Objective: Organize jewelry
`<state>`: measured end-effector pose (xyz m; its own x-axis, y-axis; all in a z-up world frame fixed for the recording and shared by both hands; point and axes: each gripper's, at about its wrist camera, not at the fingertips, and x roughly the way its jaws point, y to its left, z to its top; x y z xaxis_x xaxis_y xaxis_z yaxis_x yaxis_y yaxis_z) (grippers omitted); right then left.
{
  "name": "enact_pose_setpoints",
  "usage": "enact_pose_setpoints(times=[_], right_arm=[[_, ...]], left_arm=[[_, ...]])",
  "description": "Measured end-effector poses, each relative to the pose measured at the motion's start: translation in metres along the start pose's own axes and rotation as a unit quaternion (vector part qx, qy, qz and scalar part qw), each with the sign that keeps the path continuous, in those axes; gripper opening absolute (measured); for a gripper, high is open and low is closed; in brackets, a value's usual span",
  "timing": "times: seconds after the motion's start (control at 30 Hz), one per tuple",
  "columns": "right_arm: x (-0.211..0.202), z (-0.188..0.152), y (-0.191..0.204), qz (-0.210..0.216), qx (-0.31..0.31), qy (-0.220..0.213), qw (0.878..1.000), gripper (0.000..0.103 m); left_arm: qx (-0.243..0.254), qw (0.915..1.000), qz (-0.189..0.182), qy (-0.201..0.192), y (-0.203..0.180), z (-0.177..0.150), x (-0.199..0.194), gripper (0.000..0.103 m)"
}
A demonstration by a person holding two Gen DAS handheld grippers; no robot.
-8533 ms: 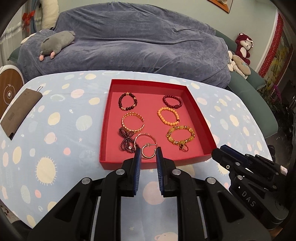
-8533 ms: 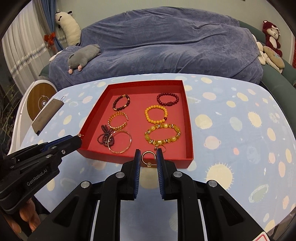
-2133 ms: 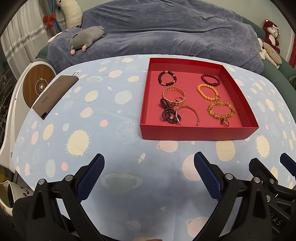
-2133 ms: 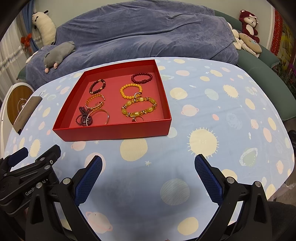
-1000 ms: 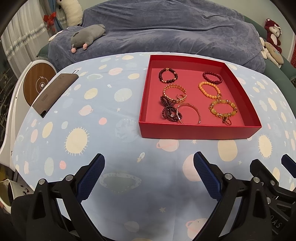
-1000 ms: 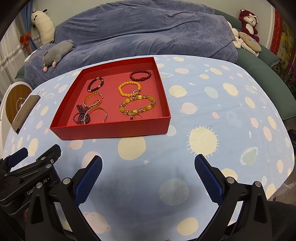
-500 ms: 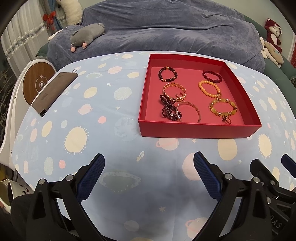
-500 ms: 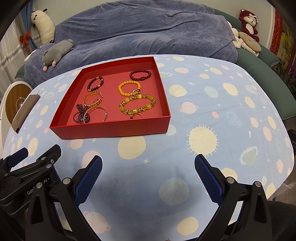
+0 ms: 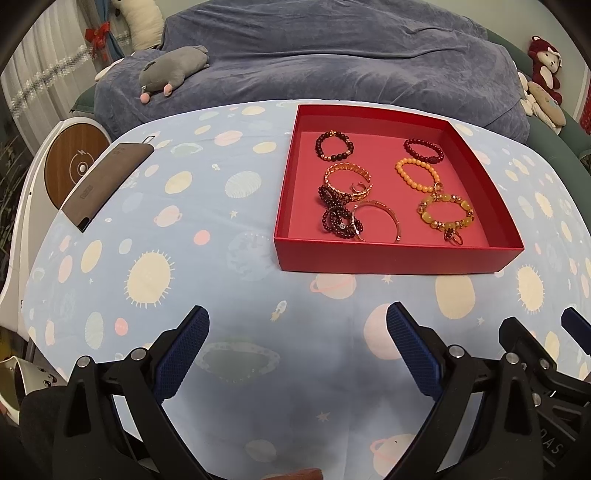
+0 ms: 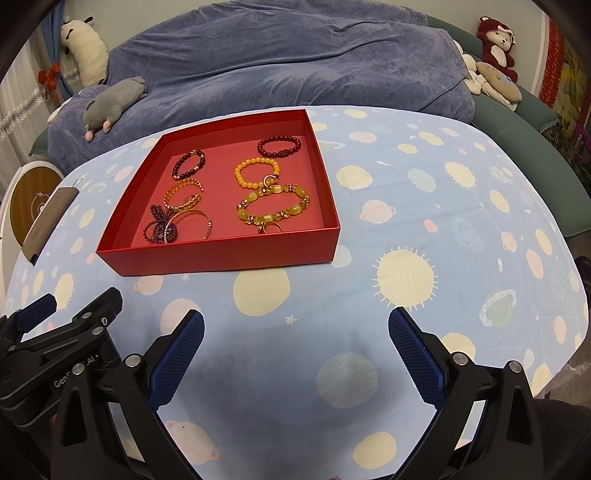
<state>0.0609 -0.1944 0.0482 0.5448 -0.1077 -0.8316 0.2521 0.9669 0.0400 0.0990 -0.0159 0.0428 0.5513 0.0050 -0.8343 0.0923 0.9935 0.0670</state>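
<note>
A shallow red tray (image 9: 388, 256) (image 10: 221, 254) sits on the planet-print tablecloth and holds several bracelets: dark bead ones at the back (image 9: 334, 146) (image 10: 279, 146), an orange bead one (image 9: 415, 173) (image 10: 256, 171), a yellow stone one (image 9: 445, 212) (image 10: 273, 208), gold bangles (image 9: 347, 177) (image 10: 183, 195) and a tangled dark string (image 9: 338, 219) (image 10: 160, 225). My left gripper (image 9: 297, 334) hangs open over bare cloth, well in front of the tray. My right gripper (image 10: 295, 338) is open too, equally far back, with nothing between its fingers.
A brown case (image 9: 107, 184) lies at the table's left edge beside a round wooden-topped device (image 9: 72, 162). Behind the table is a sofa under a blue cover (image 9: 332, 55), with a grey plush (image 9: 171, 72) and other soft toys (image 10: 495, 33). The table edge curves away on the right.
Eight seconds ago both grippers were shut close to the tray's front wall, each by a gold ring. Now both are wide open and pulled back; over the last second almost nothing has moved.
</note>
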Motion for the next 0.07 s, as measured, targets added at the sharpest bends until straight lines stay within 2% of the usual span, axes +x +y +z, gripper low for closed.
enact_pose_setpoints(times=[0.07], right_arm=[[0.0007,-0.0003,0.0002,-0.001,0.000,0.000,1.000,0.096]], left_arm=[[0.000,1.0000,0.001,0.000,0.0000,-0.0001,0.0004,0.092]])
